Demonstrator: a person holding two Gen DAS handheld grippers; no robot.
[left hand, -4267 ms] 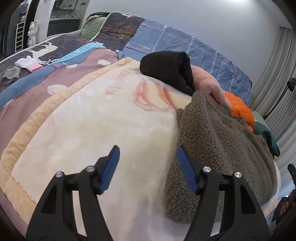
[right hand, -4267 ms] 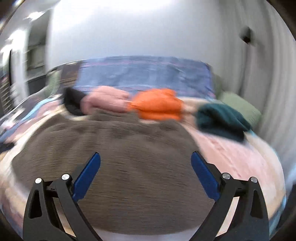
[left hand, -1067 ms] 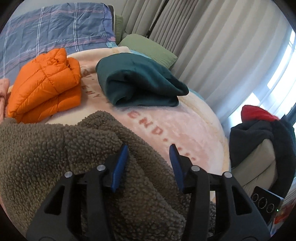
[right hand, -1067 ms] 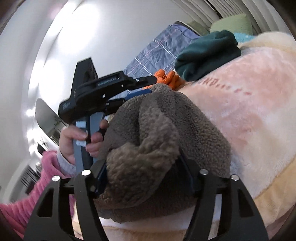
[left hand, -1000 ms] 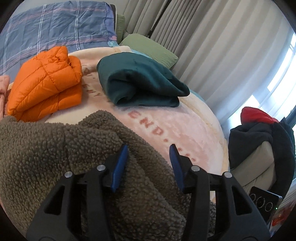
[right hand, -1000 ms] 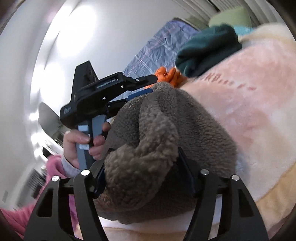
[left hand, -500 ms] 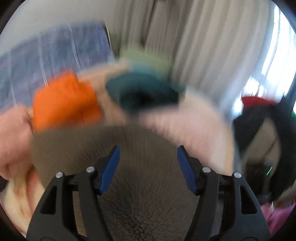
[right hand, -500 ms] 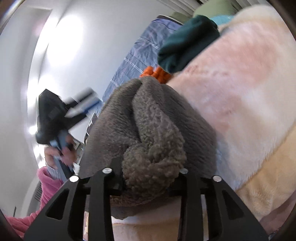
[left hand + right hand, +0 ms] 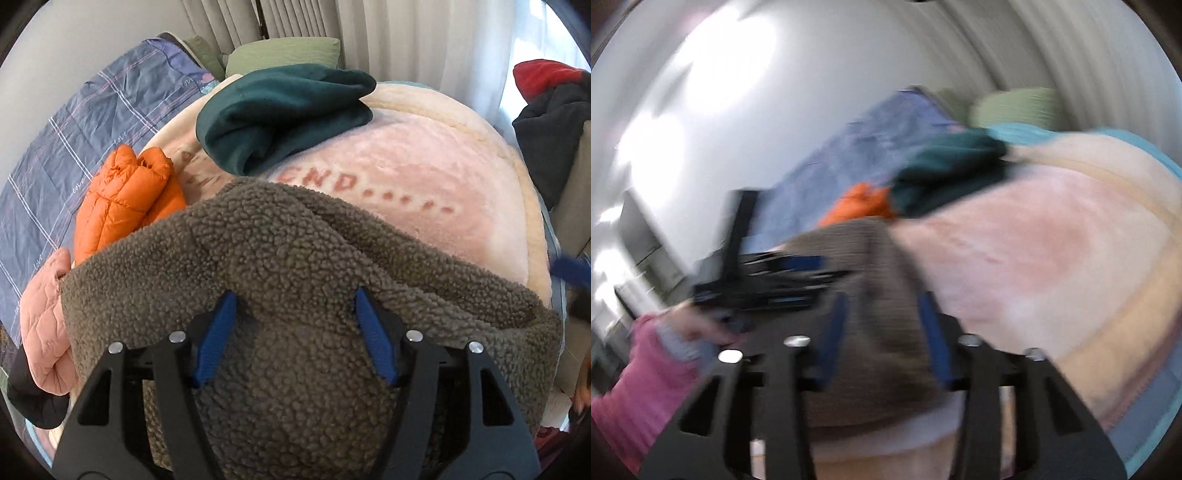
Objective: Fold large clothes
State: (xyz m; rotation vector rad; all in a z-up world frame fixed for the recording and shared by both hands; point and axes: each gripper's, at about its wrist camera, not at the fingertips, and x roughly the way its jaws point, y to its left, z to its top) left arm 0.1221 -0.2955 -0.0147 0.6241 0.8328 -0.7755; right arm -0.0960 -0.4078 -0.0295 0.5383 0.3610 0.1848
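Fleece lies bunched on the bed's blanket, near edge. Left gripper has let go since a sec ago, now spread wide w/ fleece under it. Right gripper closing on a fleece fold. Likely re-gripping for next fold.

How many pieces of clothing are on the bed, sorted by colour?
Brown fleece: 1
Orange puffer jacket: 1
Dark green garment: 1
Pink quilted jacket: 1
Black garment: 1
Total: 5
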